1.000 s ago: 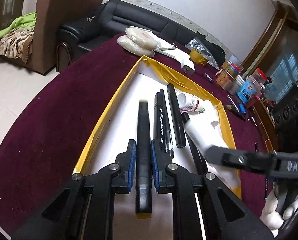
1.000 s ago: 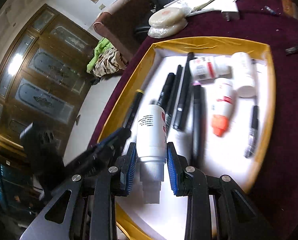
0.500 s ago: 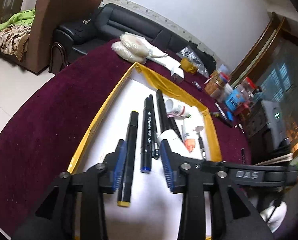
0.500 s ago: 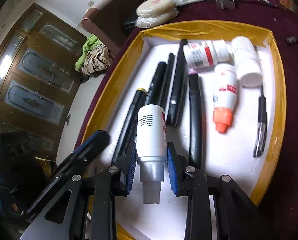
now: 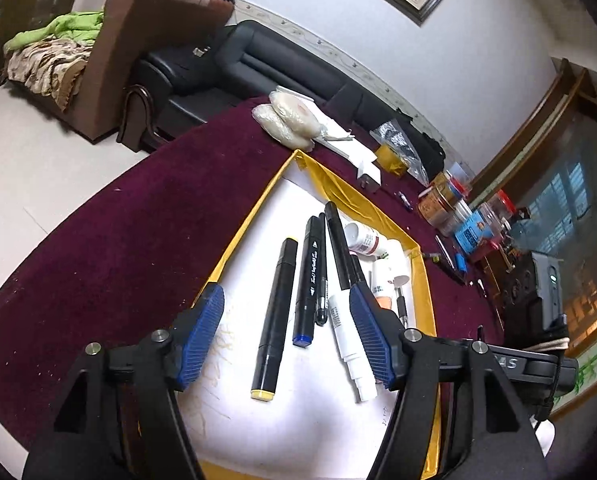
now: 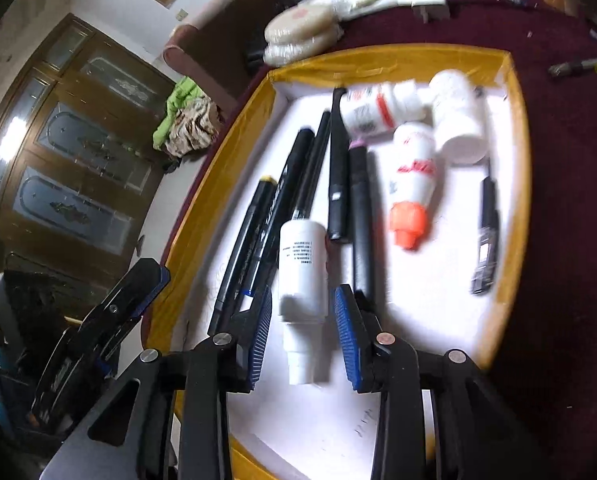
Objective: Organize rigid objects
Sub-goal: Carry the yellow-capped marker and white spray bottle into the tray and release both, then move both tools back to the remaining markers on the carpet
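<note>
A yellow-edged tray (image 5: pixel 242 236) (image 6: pixel 214 184) with a white floor holds several black markers side by side. The yellow-capped marker (image 5: pixel 276 316) (image 6: pixel 246 236) lies free on the tray floor. My left gripper (image 5: pixel 288 336) is open and empty above it. A white bottle (image 6: pixel 302 280) (image 5: pixel 348 348) lies on the tray between the fingers of my right gripper (image 6: pixel 301 338), whose jaws stand open, clear of its sides. Several white bottles, one with an orange cap (image 6: pixel 412 184), lie at the tray's far end.
The tray sits on a dark red round table (image 5: pixel 118 240). Wrapped flat packs (image 5: pixel 286 118), papers, a small box and jars (image 5: pixel 446 196) stand beyond the tray. Loose pens lie on the cloth at the right (image 6: pixel 578 66). A sofa (image 5: pixel 258 64) stands behind the table.
My left gripper let go of the yellow-capped marker, opened wide and drew back. My right gripper opened and the white bottle now lies on the tray.
</note>
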Demonstrator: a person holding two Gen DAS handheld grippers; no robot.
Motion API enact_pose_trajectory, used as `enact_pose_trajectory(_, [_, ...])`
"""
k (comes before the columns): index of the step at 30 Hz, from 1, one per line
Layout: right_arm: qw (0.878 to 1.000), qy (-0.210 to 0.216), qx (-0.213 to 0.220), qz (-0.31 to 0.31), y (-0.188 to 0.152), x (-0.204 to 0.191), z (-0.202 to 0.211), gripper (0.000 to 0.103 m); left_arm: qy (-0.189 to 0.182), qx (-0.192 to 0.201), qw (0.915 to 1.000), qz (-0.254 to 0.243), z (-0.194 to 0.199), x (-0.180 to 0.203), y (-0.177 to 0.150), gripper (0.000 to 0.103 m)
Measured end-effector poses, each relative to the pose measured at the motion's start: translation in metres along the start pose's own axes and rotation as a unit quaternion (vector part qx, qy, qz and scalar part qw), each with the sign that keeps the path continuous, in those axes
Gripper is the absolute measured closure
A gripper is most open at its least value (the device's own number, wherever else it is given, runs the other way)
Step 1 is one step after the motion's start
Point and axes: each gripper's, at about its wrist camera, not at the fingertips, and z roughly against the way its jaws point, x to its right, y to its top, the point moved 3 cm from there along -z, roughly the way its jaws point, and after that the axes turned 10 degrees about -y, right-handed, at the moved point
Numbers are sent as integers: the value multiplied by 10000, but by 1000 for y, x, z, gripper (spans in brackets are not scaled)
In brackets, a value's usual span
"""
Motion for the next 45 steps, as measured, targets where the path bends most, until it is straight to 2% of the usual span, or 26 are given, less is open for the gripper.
enact_pose_trajectory(6, [9990,171,410,-58,-1,28,37,72,0,58,9999,-114,4,13,0,39])
enact_pose_trajectory(10, [9950,-125,958,-259,-11,75,80,67,29,9,9996,-267,2,26,-3,38])
enact_pose_trajectory(13, [9891,-414,1278,-602,-21,121,110,67,47,-94,9993,-354,-5,37,-8,38])
enact_pose_trajectory(17, [9751,-576,1721,-1271,-35,184,155,67,-30,-283,9982,-535,-14,60,-17,38])
enact_pose_trajectory(21, [9532,-1165,2158,-1765,-58,241,202,64,-208,-421,9947,-915,-21,93,-28,38])
enact_pose_trajectory(23, [9410,-1600,2229,-1980,-75,266,217,62,-339,-546,9911,-1170,-27,114,-36,36])
enact_pose_trajectory(25, [9316,-1856,2202,-2218,-96,291,225,62,-402,-648,9876,-1371,-33,131,-43,33])
enact_pose_trajectory(33, [9214,-1932,2165,-2586,-133,336,232,62,-497,-1148,9705,-2060,-60,189,-81,33])
enact_pose_trajectory(39, [9172,-2023,2373,-2481,-139,336,239,62,-284,-1330,9550,-2634,-75,223,-110,33])
enact_pose_trajectory(45, [9166,-2164,2547,-2192,-138,324,238,62,68,-1517,9314,-3308,-96,252,-143,33])
